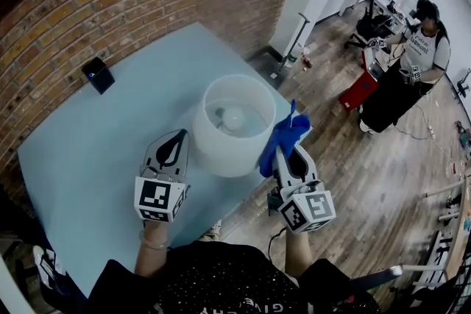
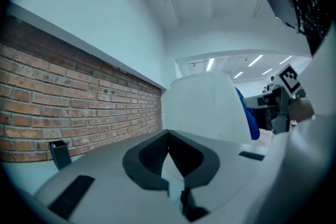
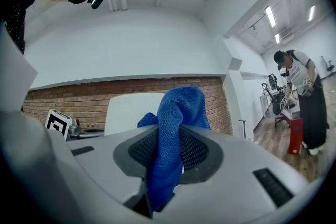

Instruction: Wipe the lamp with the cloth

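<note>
A white lamp with a round shade stands on the pale blue table; its bulb shows through the open top. My right gripper is shut on a blue cloth that stands up against the shade's right side. In the right gripper view the cloth fills the jaws, with the shade just behind. My left gripper is shut and empty, its tip close to the shade's left side. In the left gripper view the shade rises right ahead of the closed left gripper.
A small black box sits near the brick wall at the table's far left. The table's right edge drops to a wooden floor. A person bends over gear by a red case at the far right.
</note>
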Available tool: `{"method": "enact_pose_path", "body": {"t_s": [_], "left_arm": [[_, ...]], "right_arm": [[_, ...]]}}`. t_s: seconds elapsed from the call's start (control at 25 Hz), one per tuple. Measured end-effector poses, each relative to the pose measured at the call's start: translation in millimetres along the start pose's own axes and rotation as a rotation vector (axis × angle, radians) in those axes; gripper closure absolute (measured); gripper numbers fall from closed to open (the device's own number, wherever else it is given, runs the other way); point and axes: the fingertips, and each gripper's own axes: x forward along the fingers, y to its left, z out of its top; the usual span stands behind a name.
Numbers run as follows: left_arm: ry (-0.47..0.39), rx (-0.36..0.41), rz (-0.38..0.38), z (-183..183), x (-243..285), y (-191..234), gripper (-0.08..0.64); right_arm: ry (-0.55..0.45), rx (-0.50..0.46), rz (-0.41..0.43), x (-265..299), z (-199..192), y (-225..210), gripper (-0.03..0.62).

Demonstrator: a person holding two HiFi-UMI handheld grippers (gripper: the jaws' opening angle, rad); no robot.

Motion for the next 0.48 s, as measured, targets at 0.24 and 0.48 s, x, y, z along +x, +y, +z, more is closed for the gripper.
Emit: {"method": "enact_pose_path", "body": {"t_s": [0.24,0.48], "left_arm": [[0.018,-0.008,0.008,-7,3,4,0.551],[0.029,-0.011,0.01,-12,6,7,0.551]], "right_arm": [[0.085,0.025,-0.04,-2,-32,-19,0.497],[0.181,0.031,-0.069,0,-59,-39,0.497]]}}
